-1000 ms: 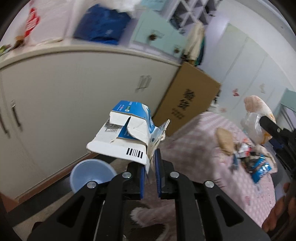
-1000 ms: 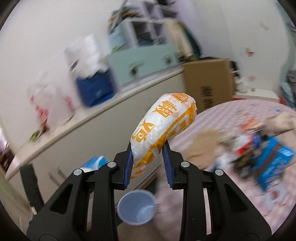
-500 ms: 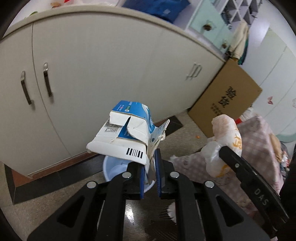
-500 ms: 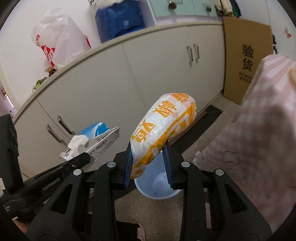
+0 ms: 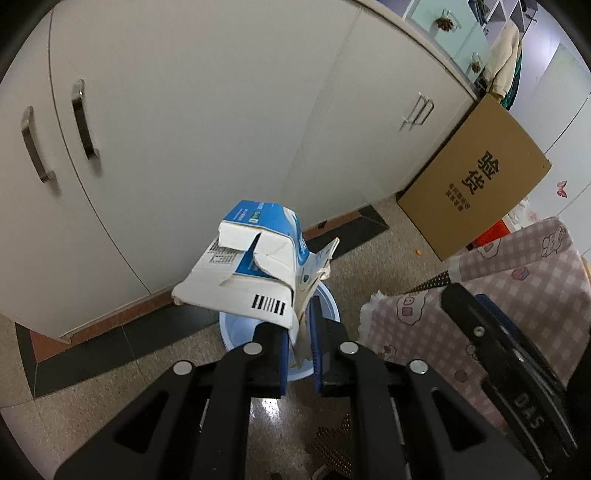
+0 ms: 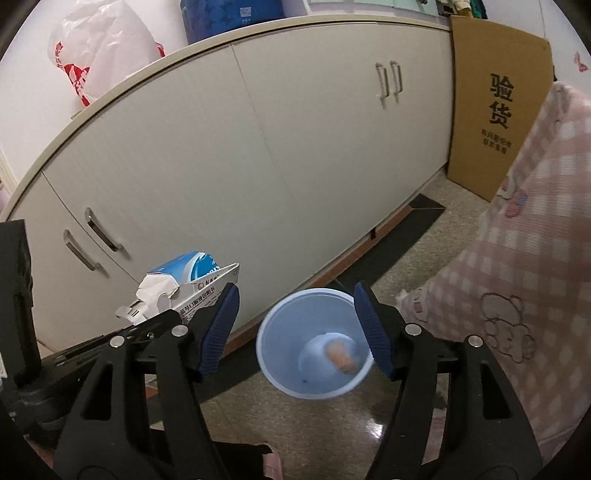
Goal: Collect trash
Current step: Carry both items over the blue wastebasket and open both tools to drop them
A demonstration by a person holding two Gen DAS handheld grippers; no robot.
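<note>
My left gripper point(image 5: 298, 332) is shut on a torn flap of a crushed blue and white carton point(image 5: 255, 266), held just above a light blue bin point(image 5: 236, 332) on the floor. The right wrist view shows that carton point(image 6: 184, 284) at the left. My right gripper point(image 6: 295, 314) hangs over the bin point(image 6: 314, 343), its jaws opening with nothing between them. The white and orange plastic bag point(image 6: 338, 354) lies blurred inside the bin. The right gripper's finger point(image 5: 509, 350) crosses the left wrist view's lower right.
White cabinets point(image 5: 184, 129) stand right behind the bin. A brown cardboard box point(image 6: 495, 107) leans against them at the right. A pink checked cloth point(image 6: 524, 295) hangs at the right edge. On the counter are a white plastic bag point(image 6: 99, 44) and a blue pack point(image 6: 229, 18).
Both grippers came down over the bin by the cabinets. The right gripper opened and let go of the white and orange bag, which now lies in the bin. The left still holds the carton.
</note>
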